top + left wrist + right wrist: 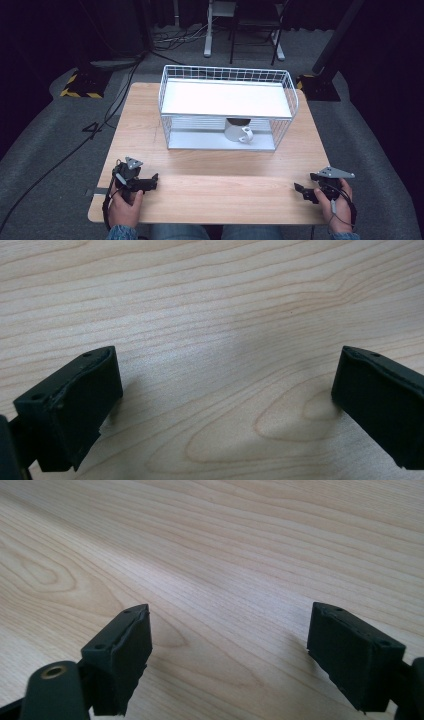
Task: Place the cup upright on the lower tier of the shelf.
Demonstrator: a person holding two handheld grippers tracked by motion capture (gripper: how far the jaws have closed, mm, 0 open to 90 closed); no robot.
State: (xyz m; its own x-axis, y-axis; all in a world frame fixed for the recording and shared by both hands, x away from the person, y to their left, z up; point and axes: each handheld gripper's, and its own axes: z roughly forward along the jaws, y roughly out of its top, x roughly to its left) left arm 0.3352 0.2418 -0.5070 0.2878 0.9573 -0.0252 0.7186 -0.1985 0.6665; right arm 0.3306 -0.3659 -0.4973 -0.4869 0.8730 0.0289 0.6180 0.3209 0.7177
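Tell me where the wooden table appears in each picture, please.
High view: the table takes the centre, carrying a wire rack.
Left gripper view: the table lies behind the open left tongs.
Right gripper view: the table lies behind the open right tongs.
Shared landmark: pale wood grain.

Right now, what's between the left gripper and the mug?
High view: bare wooden table, then the wire rack's front mesh; the mug sits inside, left gripper outside.
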